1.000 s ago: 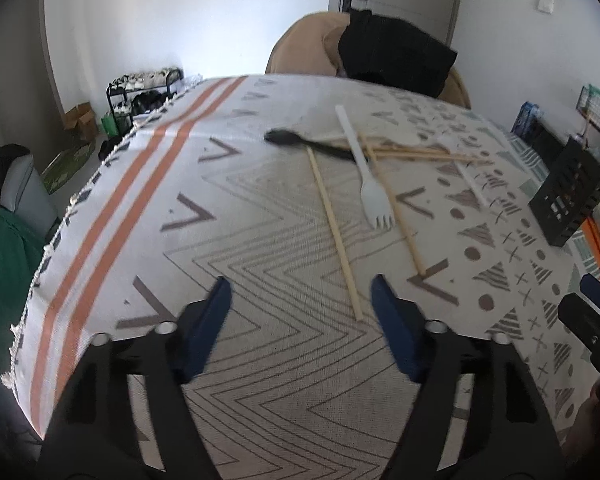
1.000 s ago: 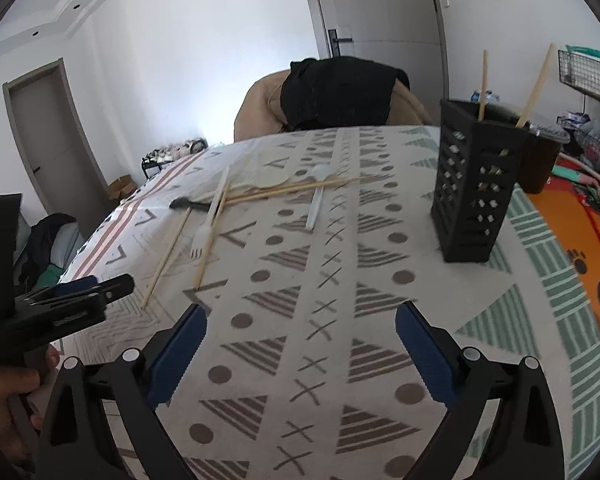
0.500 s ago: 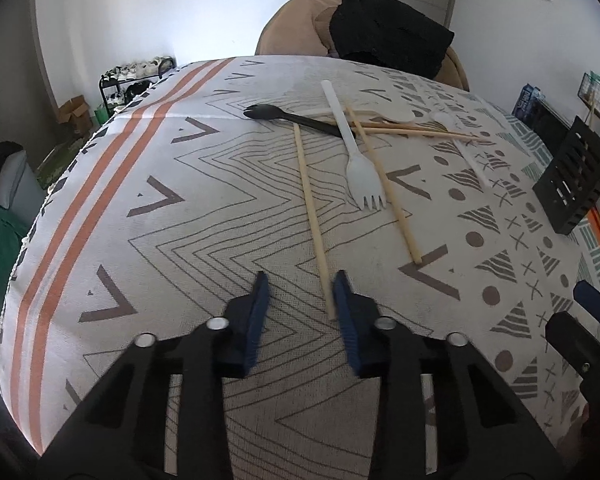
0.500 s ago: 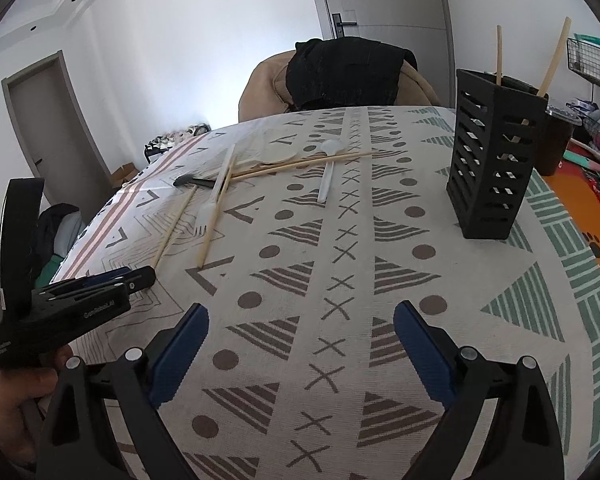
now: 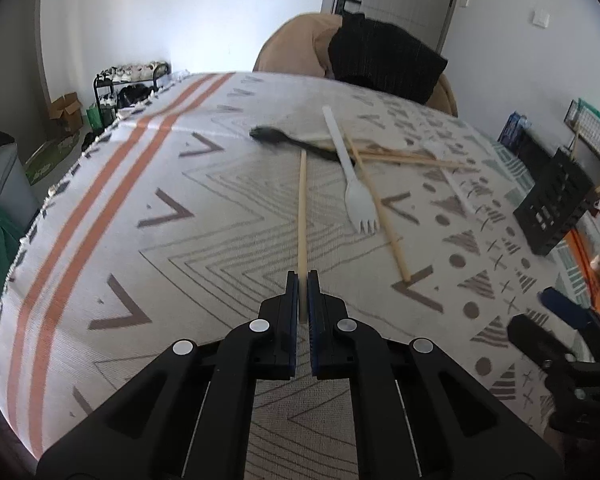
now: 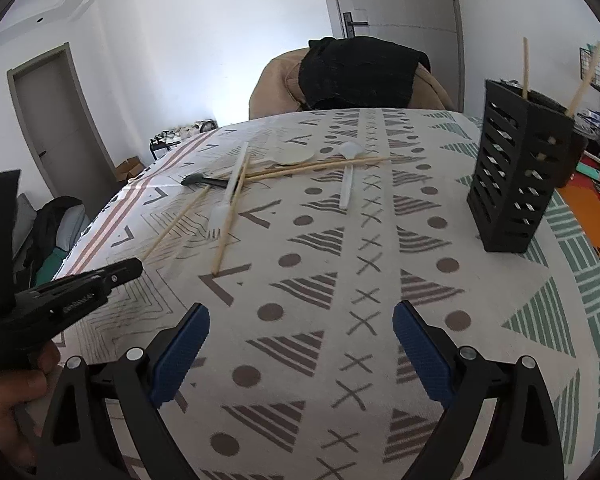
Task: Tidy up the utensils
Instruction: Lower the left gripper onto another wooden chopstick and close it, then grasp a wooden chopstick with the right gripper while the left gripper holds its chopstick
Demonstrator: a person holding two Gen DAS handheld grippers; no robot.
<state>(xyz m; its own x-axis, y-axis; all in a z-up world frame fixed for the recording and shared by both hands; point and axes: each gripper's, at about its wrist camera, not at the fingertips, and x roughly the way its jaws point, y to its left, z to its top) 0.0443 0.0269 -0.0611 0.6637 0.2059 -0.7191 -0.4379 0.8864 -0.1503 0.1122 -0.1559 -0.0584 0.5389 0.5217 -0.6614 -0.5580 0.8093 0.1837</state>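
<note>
Chopstick [image 5: 302, 216]: lies on the surface [image 5: 204, 216], long axis running straight away from the left tool [image 5: 302, 280], near end pinched between its narrow jaws.

Left view: white fork [image 5: 358, 196] and other sticks just right; black holder [image 5: 556, 208] far right.

Right view: right tool [image 6: 300, 344] gapes wide, empty; holder [image 6: 516, 176] upright ahead-right, two sticks inside, nearer this tool.

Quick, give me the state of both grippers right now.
Left gripper: shut on the near end of a wooden chopstick.
Right gripper: open, holding nothing.
</note>
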